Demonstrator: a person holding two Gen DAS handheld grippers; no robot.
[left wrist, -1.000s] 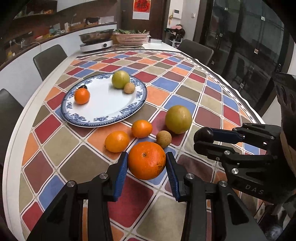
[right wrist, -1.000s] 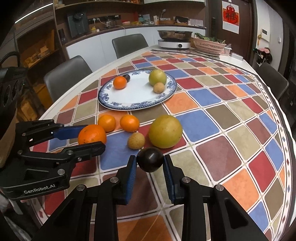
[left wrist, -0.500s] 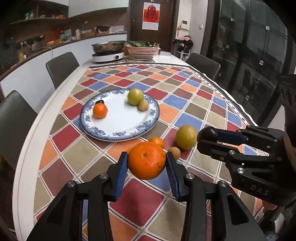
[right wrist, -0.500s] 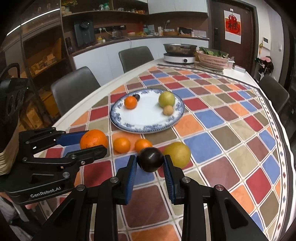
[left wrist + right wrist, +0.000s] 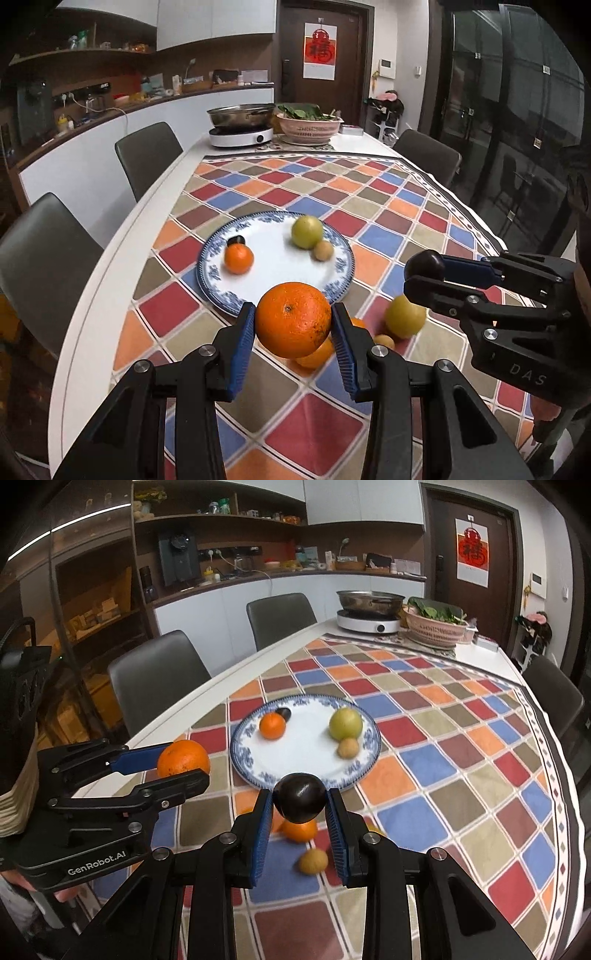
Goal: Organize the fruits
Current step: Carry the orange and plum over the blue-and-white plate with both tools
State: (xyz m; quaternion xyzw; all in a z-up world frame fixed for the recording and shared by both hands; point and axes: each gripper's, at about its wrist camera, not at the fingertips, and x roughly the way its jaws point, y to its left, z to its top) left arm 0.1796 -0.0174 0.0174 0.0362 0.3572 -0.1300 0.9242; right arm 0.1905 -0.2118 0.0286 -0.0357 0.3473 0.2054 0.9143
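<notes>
My left gripper (image 5: 293, 325) is shut on a large orange (image 5: 293, 319) and holds it above the table, just short of the blue-rimmed plate (image 5: 280, 273). My right gripper (image 5: 299, 805) is shut on a dark plum (image 5: 300, 802), also raised near the plate (image 5: 306, 753). The plate holds a small orange (image 5: 239, 258), a dark plum (image 5: 236, 240), a green fruit (image 5: 307, 232) and a small tan fruit (image 5: 323, 251). On the cloth below lie a yellow-green fruit (image 5: 405, 321), small oranges (image 5: 299, 830) and a tan fruit (image 5: 313, 862).
The checked tablecloth (image 5: 369, 206) covers a white table. A hotplate with a steel pan (image 5: 242, 134) and a pink basket of greens (image 5: 310, 127) stand at the far end. Grey chairs (image 5: 147, 155) line both sides.
Both grippers have risen and pulled back from the table with their fruits, so the plate and loose fruits appear lower and farther away.
</notes>
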